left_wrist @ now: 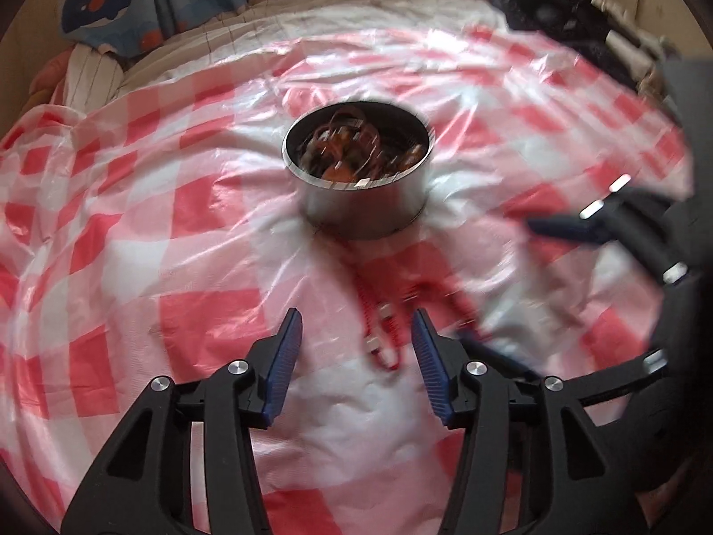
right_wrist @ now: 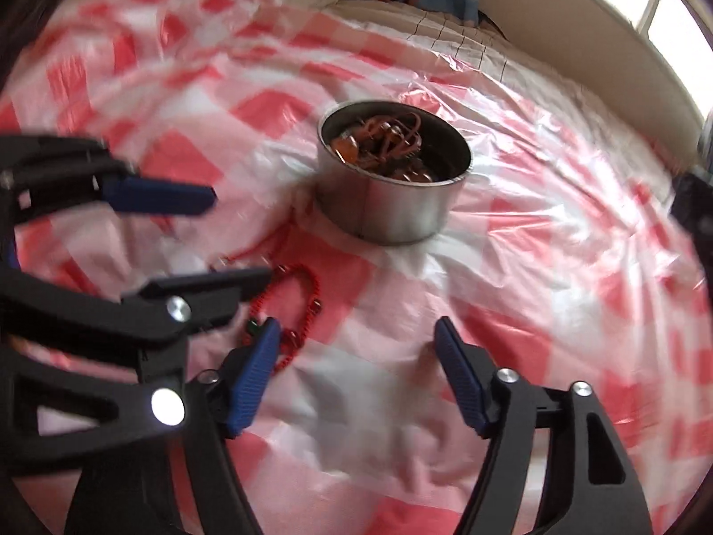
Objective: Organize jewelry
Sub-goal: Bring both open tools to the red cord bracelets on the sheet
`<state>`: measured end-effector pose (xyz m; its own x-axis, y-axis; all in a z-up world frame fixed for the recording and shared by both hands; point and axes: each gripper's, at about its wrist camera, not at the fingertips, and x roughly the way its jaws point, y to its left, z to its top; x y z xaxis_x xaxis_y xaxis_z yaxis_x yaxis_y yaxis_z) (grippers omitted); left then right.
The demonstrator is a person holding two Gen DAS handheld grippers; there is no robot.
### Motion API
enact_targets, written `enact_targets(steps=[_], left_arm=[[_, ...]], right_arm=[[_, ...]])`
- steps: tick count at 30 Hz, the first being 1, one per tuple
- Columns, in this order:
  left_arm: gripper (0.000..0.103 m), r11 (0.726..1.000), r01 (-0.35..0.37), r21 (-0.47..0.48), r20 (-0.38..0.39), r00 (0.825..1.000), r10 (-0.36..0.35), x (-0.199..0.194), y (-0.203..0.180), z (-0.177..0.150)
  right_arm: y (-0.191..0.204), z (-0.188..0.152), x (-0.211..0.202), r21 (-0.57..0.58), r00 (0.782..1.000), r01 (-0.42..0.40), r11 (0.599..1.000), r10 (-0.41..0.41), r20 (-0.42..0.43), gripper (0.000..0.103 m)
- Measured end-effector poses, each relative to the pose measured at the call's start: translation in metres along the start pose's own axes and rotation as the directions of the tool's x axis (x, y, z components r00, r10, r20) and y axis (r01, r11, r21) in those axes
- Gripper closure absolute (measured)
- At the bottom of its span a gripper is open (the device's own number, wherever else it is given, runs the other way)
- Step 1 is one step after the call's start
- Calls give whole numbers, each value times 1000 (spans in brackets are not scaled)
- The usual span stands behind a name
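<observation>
- Red checked plastic sheet (left_wrist: 147,232) covers the bed.
- Left gripper (left_wrist: 356,334): fingers half open, holding nothing, with the red chain (left_wrist: 379,325) lying between them.
- The metal tin (left_wrist: 361,178), already full of jewelry, sits in the middle.
- Right gripper (right_wrist: 356,347): fingers wide open and empty, chain by its left finger.
- Next, I think: pinch the chain and lift it into the tin.

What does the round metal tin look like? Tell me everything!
The tin is a short round can of dull silvery metal with straight walls, a thin bright rim and no lid. It stands upright on the red-and-white checked plastic sheet, which dents under it. Inside is a tangled heap of brownish-red and orange jewelry, blurred. Nothing else touches it; a red beaded string lies on the sheet nearer the camera.
</observation>
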<state>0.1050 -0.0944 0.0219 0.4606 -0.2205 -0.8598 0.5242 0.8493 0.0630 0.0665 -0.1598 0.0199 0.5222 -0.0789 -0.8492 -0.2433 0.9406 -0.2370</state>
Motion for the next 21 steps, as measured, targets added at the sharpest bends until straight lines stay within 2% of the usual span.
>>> enact_targets(steps=[3, 5, 7, 9, 11, 13, 15, 16, 18, 21], left_arm=[[55, 996, -67, 58, -35, 997, 70, -1, 2, -5], [56, 984, -122, 130, -50, 990, 129, -10, 4, -6], [56, 977, -99, 189, -96, 988, 118, -16, 7, -9], [56, 974, -68, 218, -114, 989, 94, -21, 9, -12], [56, 981, -35, 191, -50, 998, 45, -31, 11, -7], [52, 991, 16, 129, 40, 999, -21, -40, 10, 2], [48, 994, 30, 103, 112, 993, -42, -41, 4, 8], [46, 995, 30, 95, 136, 990, -43, -38, 0, 10], [46, 994, 42, 99, 125, 991, -54, -27, -8, 12], [46, 989, 131, 64, 98, 986, -137, -18, -7, 11]], right_arm=[[-19, -13, -5, 2, 997, 56, 998, -56, -54, 28], [-40, -28, -14, 55, 995, 68, 996, -63, -74, 28], [-57, -43, -22, 110, 995, 52, 993, -42, -89, 28], [-75, -60, -29, 206, 996, -34, 978, 50, -73, 28], [-84, -61, -37, 271, 991, -131, 954, 137, -5, 28], [-85, -54, -47, 304, 979, -202, 931, 186, 83, 28], [-80, -49, -52, 319, 950, -306, 897, 266, 162, 28], [-76, -46, -51, 321, 943, -328, 888, 287, 171, 28], [-70, -44, -39, 336, 918, -395, 855, 364, 156, 28], [-64, -42, -26, 362, 886, -461, 810, 446, 131, 28]])
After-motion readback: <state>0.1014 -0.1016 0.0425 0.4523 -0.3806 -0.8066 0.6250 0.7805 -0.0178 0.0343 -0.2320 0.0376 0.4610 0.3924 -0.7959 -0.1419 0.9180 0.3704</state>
